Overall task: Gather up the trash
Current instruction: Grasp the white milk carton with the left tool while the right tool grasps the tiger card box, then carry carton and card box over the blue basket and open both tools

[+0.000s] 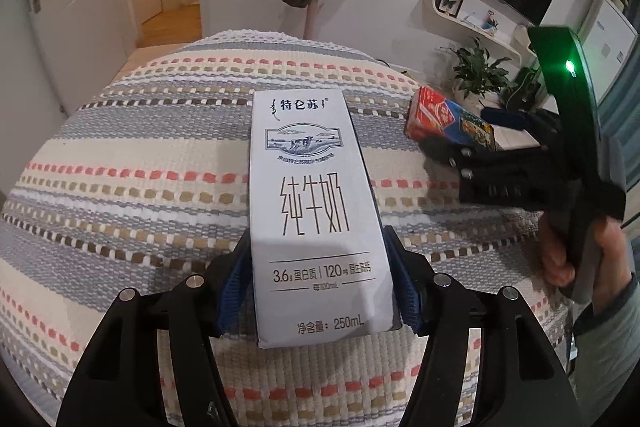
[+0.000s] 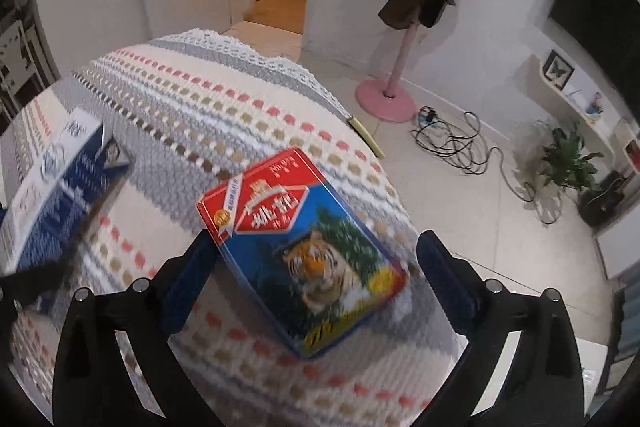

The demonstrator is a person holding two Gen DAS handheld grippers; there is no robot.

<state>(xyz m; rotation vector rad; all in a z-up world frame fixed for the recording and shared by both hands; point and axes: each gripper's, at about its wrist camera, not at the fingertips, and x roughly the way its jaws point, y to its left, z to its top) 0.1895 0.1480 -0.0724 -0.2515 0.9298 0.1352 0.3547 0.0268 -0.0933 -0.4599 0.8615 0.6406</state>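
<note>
Left gripper (image 1: 320,291) was clamped on a white milk carton (image 1: 316,215), blue pads (image 1: 232,291) pressed against both long sides near its bottom end. Jaws roughly halfway apart, bc that's the carton's width. Carton lay flat w/ the printed face up, pointing away from the cam over the striped woven cloth (image 1: 140,155); couldn't tell if it was resting on the cloth or lifted a bit.

Right gripper (image 2: 316,279) was spread about as wide as it goes and had hold of nothing. A red and blue box w/ a tiger pic (image 2: 308,251) sat between the fingers, lying flat on the cloth (image 2: 224,107) at an angle, near the table's right edge. Left pad (image 2: 188,275) looked just beside or maybe touching the box's corner, hard to say w/ the blur. Right pad clearly apart from it, gap visible.

From the left wrist view the same box (image 1: 448,119) showed up to the right of the carton, well apart from it, w/ the right gripper (image 1: 460,155) over it and a hand (image 1: 576,255) on the handle, green light on. From the right wrist view the carton (image 2: 60,179) was off at the left, blurry.

Bg stuff: pink coat stand (image 2: 394,67) w/ bags, cables on the tile floor (image 2: 460,143), potted plant (image 2: 568,163), white door (image 1: 84,11).
</note>
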